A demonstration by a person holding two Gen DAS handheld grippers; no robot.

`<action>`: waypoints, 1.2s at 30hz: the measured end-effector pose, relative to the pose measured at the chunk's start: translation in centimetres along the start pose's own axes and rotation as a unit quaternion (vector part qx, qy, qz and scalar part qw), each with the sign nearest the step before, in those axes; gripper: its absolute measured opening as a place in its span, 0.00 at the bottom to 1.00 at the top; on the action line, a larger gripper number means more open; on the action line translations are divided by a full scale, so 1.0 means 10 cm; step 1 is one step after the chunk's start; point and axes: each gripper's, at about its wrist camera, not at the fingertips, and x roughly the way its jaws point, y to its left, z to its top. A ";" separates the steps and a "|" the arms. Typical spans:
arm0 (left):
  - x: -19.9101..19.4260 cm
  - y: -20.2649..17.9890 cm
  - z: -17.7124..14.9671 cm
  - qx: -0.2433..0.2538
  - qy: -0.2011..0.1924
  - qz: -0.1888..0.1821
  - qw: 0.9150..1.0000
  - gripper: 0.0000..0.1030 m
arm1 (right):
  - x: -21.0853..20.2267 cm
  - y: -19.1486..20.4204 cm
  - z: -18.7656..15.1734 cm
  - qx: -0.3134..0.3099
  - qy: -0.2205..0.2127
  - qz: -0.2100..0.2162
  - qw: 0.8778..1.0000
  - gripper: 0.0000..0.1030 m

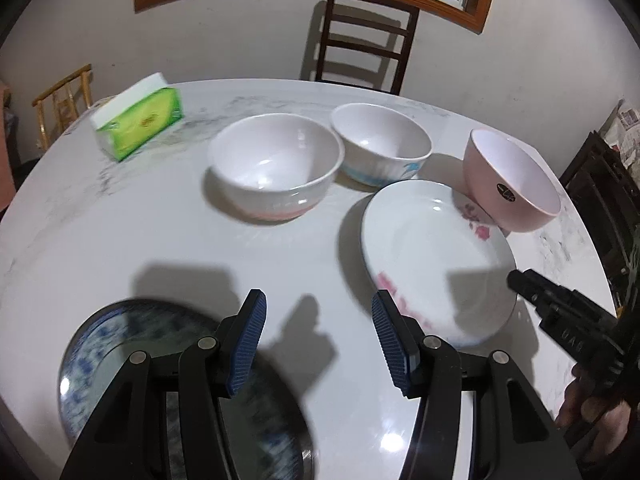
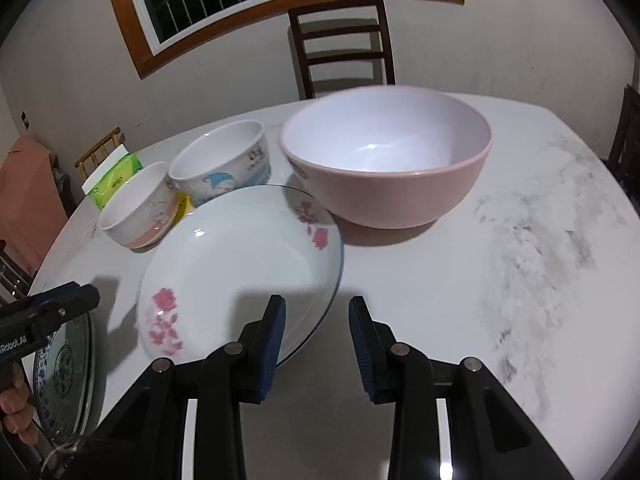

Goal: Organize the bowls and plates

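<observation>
A white plate with pink flowers (image 1: pixel 432 256) (image 2: pixel 240 268) lies on the marble table, its far edge under a pink bowl (image 1: pixel 516 180) (image 2: pixel 388 164). Two white bowls, one with a pink base (image 1: pixel 276 164) (image 2: pixel 140 208) and one with blue print (image 1: pixel 380 144) (image 2: pixel 224 164), stand behind it. A blue-patterned plate (image 1: pixel 120 360) (image 2: pixel 64 376) lies near the front edge, partly hidden under my left gripper (image 1: pixel 318 344), which is open and empty. My right gripper (image 2: pixel 316 340) is open and empty, over the flowered plate's near right rim.
A green tissue pack (image 1: pixel 140 120) (image 2: pixel 114 174) sits at the far left of the table (image 1: pixel 120 220). A dark wooden chair (image 1: pixel 364 40) (image 2: pixel 342 40) stands behind the table. More chairs stand at the left and right sides.
</observation>
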 end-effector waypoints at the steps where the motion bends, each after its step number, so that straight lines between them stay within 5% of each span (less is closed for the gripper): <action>1: 0.04 -0.03 0.03 -0.001 0.002 0.002 1.000 0.50 | 0.05 -0.03 0.02 0.001 0.004 0.002 1.000 0.32; 12: 0.58 -0.25 0.23 -0.002 0.034 0.014 0.999 0.47 | 0.30 -0.13 0.17 -0.004 0.010 0.023 1.000 0.32; 19: 0.79 -0.29 0.25 -0.004 0.047 0.008 0.999 0.39 | 0.40 -0.12 0.23 -0.011 0.013 0.035 0.999 0.20; 25: 0.83 -0.37 0.24 0.009 0.051 -0.029 0.998 0.21 | 0.41 -0.10 0.25 -0.009 0.019 0.041 0.999 0.18; 36: 0.73 -0.40 0.10 0.013 0.072 -0.037 0.997 0.21 | 0.22 -0.10 0.04 0.013 0.047 0.031 0.998 0.18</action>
